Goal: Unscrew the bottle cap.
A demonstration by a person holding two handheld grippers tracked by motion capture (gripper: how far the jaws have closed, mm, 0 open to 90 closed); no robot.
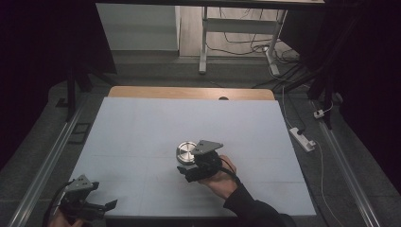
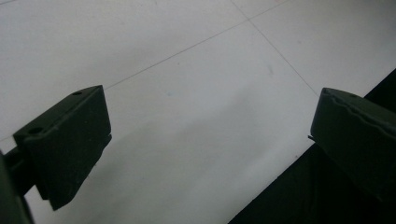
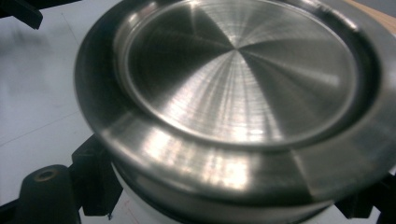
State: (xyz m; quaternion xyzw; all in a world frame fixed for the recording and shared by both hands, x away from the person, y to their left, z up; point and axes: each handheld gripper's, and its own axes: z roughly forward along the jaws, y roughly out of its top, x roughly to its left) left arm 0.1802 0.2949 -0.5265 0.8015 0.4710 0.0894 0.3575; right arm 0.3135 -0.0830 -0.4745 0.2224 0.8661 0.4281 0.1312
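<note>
- Your right hand-held gripper point(image 1: 188, 166) sits just right of the worktop's point(image 1: 142, 132) middle, a little toward the near edge, at the round metal lid point(image 1: 186, 152).
- In the right gripper view, its jaws stand on either side of the lid point(image 3: 243, 93), low at its rim; you cannot tell whether they press on it.
- Your left hand-held gripper point(image 1: 101, 206) hangs over the near left corner, well apart from the lid.
- In the left gripper view, its 2 jaws are spread wide over bare worktop point(image 2: 196, 84), holding nothing.
</note>
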